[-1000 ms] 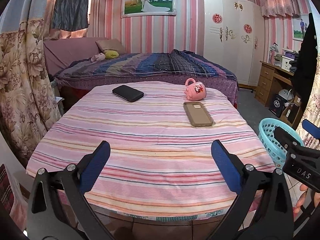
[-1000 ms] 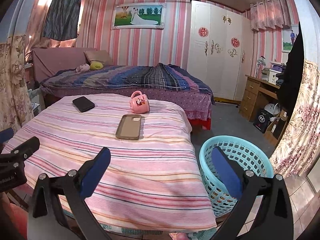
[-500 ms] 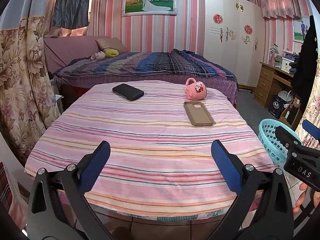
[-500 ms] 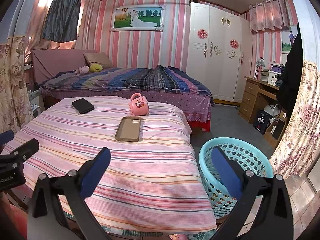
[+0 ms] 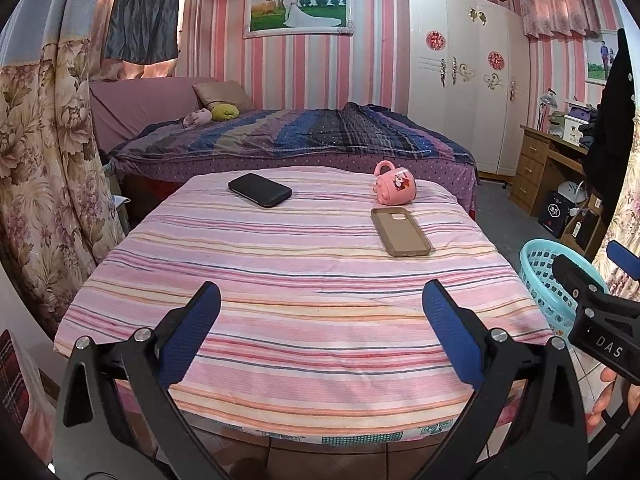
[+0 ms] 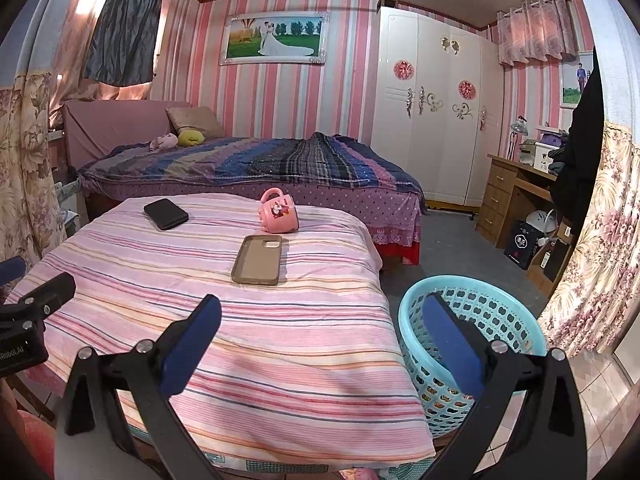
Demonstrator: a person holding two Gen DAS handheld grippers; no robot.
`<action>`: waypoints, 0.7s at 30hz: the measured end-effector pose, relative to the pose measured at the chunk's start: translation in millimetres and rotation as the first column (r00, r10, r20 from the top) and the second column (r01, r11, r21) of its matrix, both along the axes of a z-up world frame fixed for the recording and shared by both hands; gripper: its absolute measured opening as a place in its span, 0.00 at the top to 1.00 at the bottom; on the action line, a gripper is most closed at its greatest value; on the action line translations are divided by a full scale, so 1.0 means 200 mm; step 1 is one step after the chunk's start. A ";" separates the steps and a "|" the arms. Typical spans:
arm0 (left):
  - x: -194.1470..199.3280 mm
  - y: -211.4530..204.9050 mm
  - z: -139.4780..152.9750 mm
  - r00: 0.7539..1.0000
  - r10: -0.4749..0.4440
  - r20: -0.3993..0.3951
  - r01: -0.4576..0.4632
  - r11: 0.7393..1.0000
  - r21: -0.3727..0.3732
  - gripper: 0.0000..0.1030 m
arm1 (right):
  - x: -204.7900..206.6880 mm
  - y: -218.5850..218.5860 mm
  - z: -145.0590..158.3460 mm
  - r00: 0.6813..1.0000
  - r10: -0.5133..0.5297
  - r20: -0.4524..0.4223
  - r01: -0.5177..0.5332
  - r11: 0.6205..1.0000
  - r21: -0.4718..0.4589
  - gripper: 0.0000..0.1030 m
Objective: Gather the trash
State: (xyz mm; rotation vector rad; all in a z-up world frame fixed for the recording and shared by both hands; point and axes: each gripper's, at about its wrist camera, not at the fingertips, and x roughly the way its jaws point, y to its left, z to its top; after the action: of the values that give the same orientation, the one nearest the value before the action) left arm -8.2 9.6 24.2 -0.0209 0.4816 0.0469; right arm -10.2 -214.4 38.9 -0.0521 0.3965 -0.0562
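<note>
Left gripper (image 5: 320,316): jaws spread wide, nothing between the blue pads; held over the near edge of the table.
Right gripper (image 6: 320,320): jaws spread wide, nothing held; left finger over the table's near right corner, right finger over the basket.
Table (image 5: 304,280): covered with a pink striped cloth; stands in front of the bed.
Black phone (image 5: 259,195): lies flat at the far left of the table, well apart from both grippers.
Brown phone case (image 5: 401,237): lies flat, open side up, on the right half of the table, just in front of the mug.
Pink mug (image 5: 393,188): lies on its side at the far right of the table, handle uppermost, near the case but not touching it.
Basket (image 6: 476,340): light blue, perforated plastic, on the floor just beside the table's right edge; small items show through its lower wall, too unclear to identify.
Trash on table: the three items are the only things visible on the cloth; which count as trash cannot be told.
Bed (image 6: 256,168): behind the table, striped dark cover.
Wardrobe (image 6: 436,120): white, against the far wall.
</note>
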 end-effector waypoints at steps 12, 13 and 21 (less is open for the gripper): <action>-0.03 0.01 0.01 1.000 -0.003 0.017 0.003 1.000 0.010 0.05 | -0.02 0.01 0.00 1.000 -0.005 0.007 0.005 1.000 0.008 0.04; -0.04 0.01 0.01 1.000 -0.003 0.021 0.003 1.000 0.013 0.05 | -0.02 0.02 0.00 1.000 -0.006 0.008 0.006 1.000 0.008 0.04; -0.05 -0.01 0.03 0.999 -0.010 0.035 0.009 1.000 0.021 0.05 | -0.03 0.01 0.02 1.000 -0.010 0.021 0.010 1.000 0.002 0.04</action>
State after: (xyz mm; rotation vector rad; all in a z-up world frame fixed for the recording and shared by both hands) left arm -18.1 8.5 31.1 0.0006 0.4464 0.0420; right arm -16.6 -211.6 42.2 -0.0475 0.3762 -0.0659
